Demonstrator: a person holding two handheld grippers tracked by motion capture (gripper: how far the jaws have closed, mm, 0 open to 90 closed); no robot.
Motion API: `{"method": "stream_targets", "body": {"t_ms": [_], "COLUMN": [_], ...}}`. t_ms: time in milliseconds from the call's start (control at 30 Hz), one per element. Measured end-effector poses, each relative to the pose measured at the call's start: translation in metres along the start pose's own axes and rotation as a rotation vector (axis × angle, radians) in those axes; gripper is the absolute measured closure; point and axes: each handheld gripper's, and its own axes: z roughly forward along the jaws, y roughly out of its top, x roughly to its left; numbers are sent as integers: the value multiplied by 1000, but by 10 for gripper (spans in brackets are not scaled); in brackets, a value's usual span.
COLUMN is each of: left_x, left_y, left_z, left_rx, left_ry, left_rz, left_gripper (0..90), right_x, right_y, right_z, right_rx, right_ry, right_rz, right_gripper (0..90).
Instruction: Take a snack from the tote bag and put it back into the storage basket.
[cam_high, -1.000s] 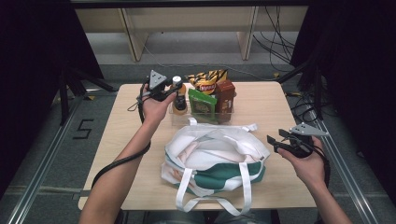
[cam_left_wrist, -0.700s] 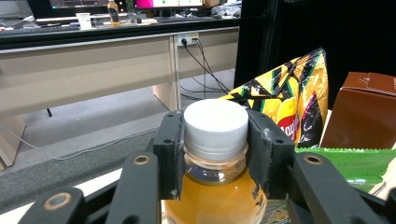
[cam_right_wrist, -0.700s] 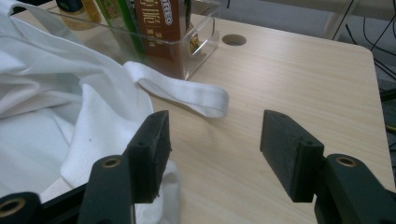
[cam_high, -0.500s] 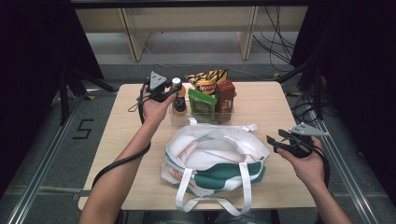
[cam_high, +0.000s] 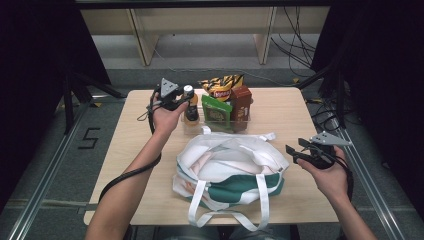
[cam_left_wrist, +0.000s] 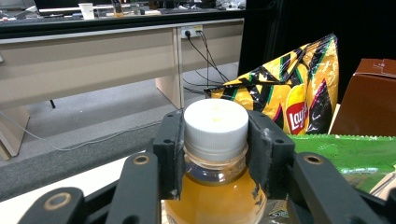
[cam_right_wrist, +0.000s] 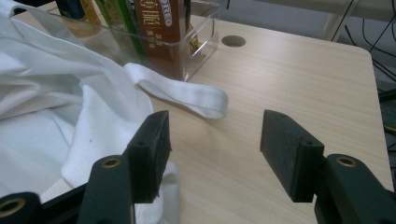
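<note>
Bottle (cam_left_wrist: 215, 163) stands in clear bin (cam_high: 242, 117) at table's 12 o'clock, white cap up. My left gripper (cam_left_wrist: 215, 140) clamps bottle neck, pads against cap. Chip bag (cam_left_wrist: 289, 88) at bottle's 2 o'clock. My right gripper (cam_right_wrist: 215, 149) gapes over bare table (cam_right_wrist: 289, 70) at 3 o'clock of white bag (cam_high: 230, 165), gripping nothing.

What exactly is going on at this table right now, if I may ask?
A person is handling groceries beside a white and green tote bag. The left gripper is clamped on the white cap of a bottle of orange drink standing in a clear bin with snacks. The right gripper waits open beside the bag.
</note>
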Motion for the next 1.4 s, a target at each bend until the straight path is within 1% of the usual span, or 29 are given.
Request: {"method": "stream_targets", "body": {"t_ms": [200,267,367,433,467,667,700,733,767,833,900,1000,1033,1067,1100,1300,1367,1400], "left_x": [0,0,1,1,2,3,3,3,3,4,3,4,5,5,5,6,6,5], "left_y": [-4,-5,-6,-7,-7,-9,-10,-10,-10,-11,-11,-12,-13,-13,-14,-17,-17,-17], "left_z": [2,2,2,2,2,3,3,4,4,4,4,4,4,5,5,6,6,6], "left_rx": [16,21,25,28,29,45,49,50,51,58,55,61,64,67,71,79,82,84], "left_ry": [6,9,10,12,12,13,12,13,14,13,13,15,16,16,16,21,21,22], "left_rz": [-6,-7,-9,-13,-12,-22,-20,-24,-26,-23,-32,-31,-33,-36,-33,-39,-38,-41], "left_gripper": [590,590,590,590,589,589,589,589,589,589,589,588,589,588,588,588,588,588], "right_x": [1,0,1,-1,0,1,0,-2,-2,1,1,1,-1,0,1,1,0,1], "right_y": [0,0,0,0,0,0,0,0,0,0,0,0,0,0,0,0,0,0], "right_z": [0,0,0,0,0,0,0,1,1,0,0,-1,0,0,-1,0,0,0], "right_rx": [4,-1,4,-3,0,2,1,-12,-12,3,1,-1,-4,-5,2,2,-1,2], "right_ry": [3,1,1,1,3,4,1,-4,-5,2,3,3,1,2,3,1,-1,0], "right_rz": [8,-3,11,-10,3,7,-1,-27,-28,8,5,6,-8,-8,6,4,-6,5], "right_gripper": [432,433,432,432,432,432,433,433,433,432,433,432,432,432,432,432,432,433]}}
